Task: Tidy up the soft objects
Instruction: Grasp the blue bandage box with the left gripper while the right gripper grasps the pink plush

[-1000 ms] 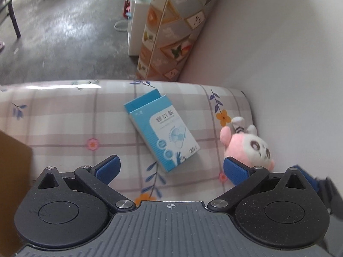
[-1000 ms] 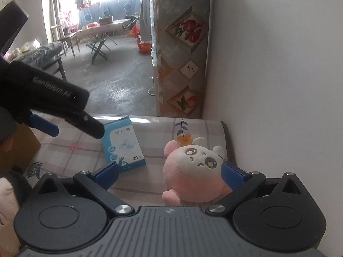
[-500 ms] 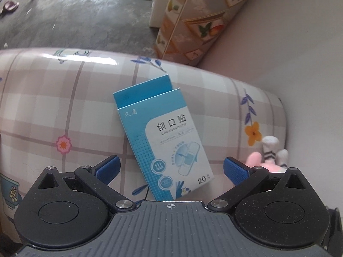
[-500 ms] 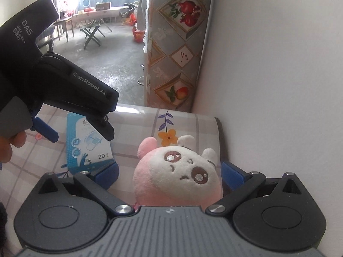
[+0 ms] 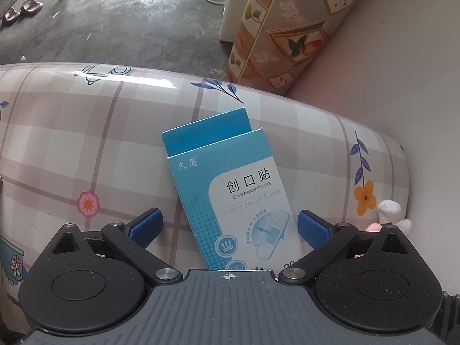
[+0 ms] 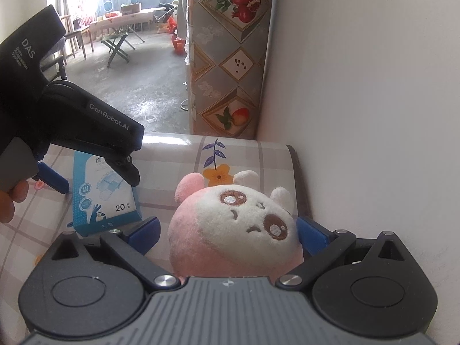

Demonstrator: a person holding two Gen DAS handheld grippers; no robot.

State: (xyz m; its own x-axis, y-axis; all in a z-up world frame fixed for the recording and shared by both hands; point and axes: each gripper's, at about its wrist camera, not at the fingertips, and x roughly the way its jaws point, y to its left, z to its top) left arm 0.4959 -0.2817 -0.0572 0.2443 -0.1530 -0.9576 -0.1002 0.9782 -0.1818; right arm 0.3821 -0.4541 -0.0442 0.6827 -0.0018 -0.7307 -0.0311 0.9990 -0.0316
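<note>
Straddling the blue plaster box (image 5: pixel 230 192), the left gripper (image 5: pixel 230 227) points steeply down at the checked, flower-printed tablecloth (image 5: pixel 86 132). Its jaws stand wide and are closing; the box lies flat between the blue pads (image 5: pixel 145 225), with clear cloth showing on each side, so no pad touches it. The box's flap end points toward the far edge of the table.

The right gripper (image 6: pixel 227 230) is set over the pink and white plush toy (image 6: pixel 235 224). Its jaws are also spread wide. The toy's head sits between the two blue fingers (image 6: pixel 143 231); a gap shows at the left finger, while the right finger lies just beside the toy's cheek, and contact there cannot be confirmed. The toy rests near the right end of the table, close against the white wall (image 6: pixel 359 86), face turned up.

From the right wrist view, the box lies left of the toy, near but apart from it, with the left gripper's black body above it and a person's fingers (image 6: pixel 11 198) on its handle. From the left wrist view, only a white ear and a pink scrap of the toy show at the right.

Beyond the far edge of the table stand a fruit-patterned panel (image 6: pixel 230 57) against the wall and a grey concrete floor (image 5: pixel 129 14).
</note>
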